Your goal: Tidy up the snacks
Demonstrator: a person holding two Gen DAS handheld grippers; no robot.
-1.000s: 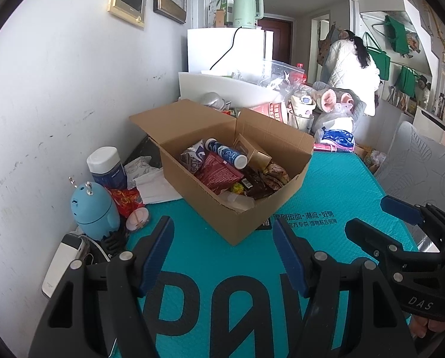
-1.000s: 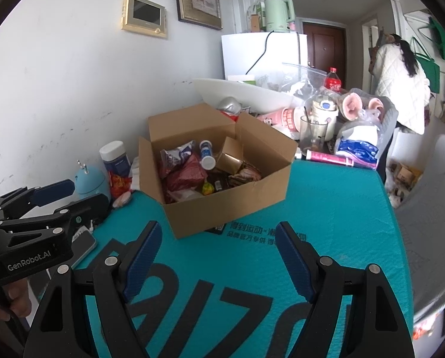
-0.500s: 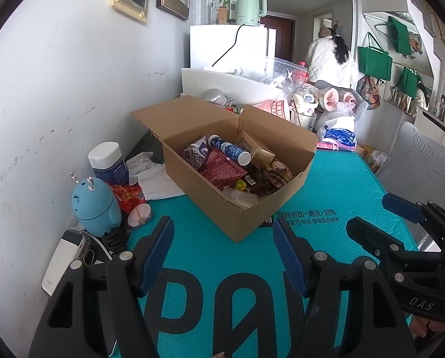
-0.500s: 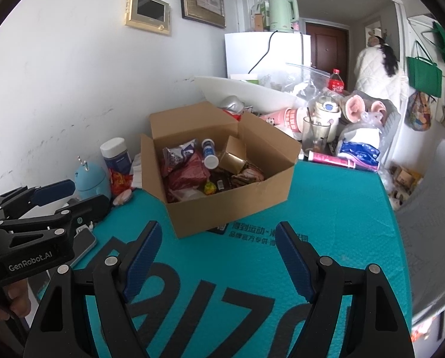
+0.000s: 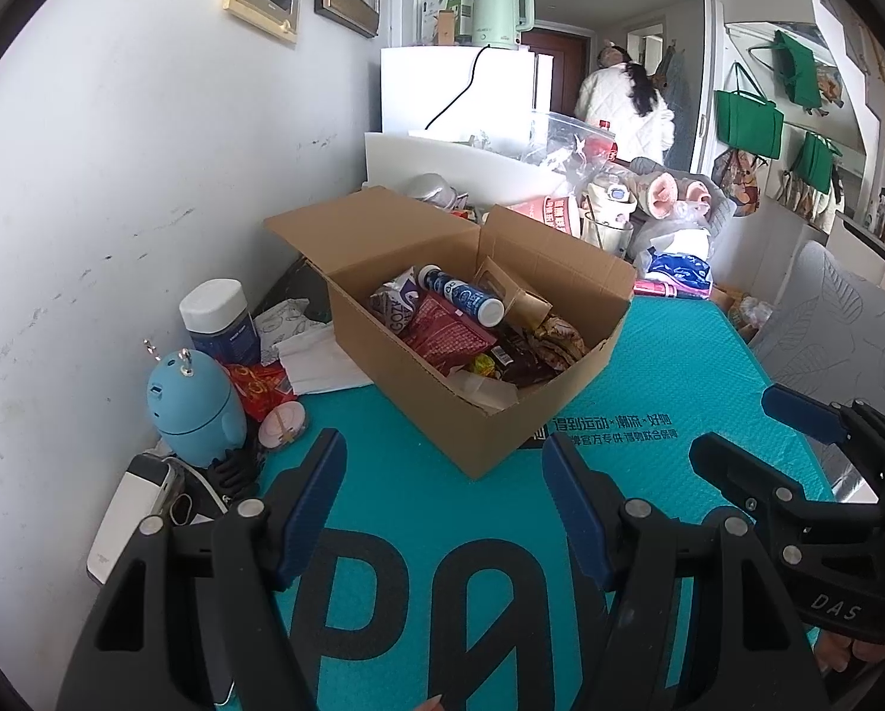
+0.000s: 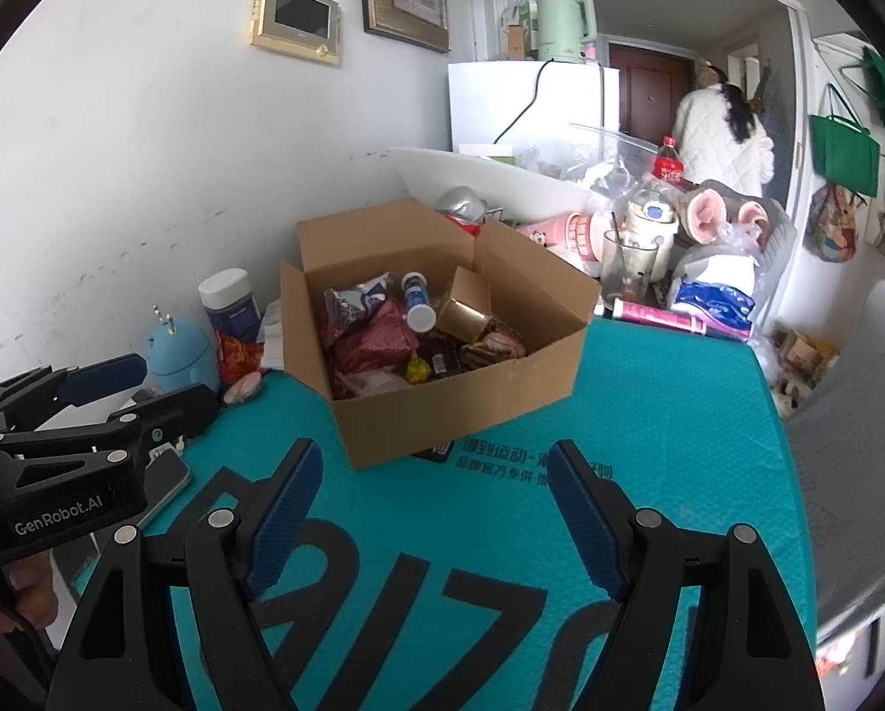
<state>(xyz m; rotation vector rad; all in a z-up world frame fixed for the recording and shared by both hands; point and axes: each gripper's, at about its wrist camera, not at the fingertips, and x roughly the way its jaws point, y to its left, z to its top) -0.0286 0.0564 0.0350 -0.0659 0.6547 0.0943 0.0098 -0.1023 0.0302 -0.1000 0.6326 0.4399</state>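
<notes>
Left tongs (image 5: 445,483): spread wide, holding nothing, hovering over the teal mat (image 5: 418,509) on the bench; also seen from the right wrist view at its left edge (image 6: 128,385), still apart from anything.
Right tongs (image 6: 433,492): spread wide, empty, above the same mat; seen in the left wrist view at the far right (image 5: 756,432).
Box (image 5: 472,415): open cardboard box straight ahead of both tongs, its near corner just beyond the fingertips, flaps up.
Snacks: piled inside the box, with a red packet (image 5: 448,335), a blue tube with a white cap (image 5: 460,293) lying on top, a gold carton (image 6: 463,311) and a small yellow sweet (image 6: 417,368).
Left of the left tongs: a blue round gadget (image 5: 196,409), a white-capped jar (image 5: 220,320) and a red wrapper (image 5: 261,385) against the wall.
Beyond the box: cluttered cups, bags and a red-capped cola bottle (image 6: 667,163).
Background: a person in a white coat (image 6: 721,139) by the door.
</notes>
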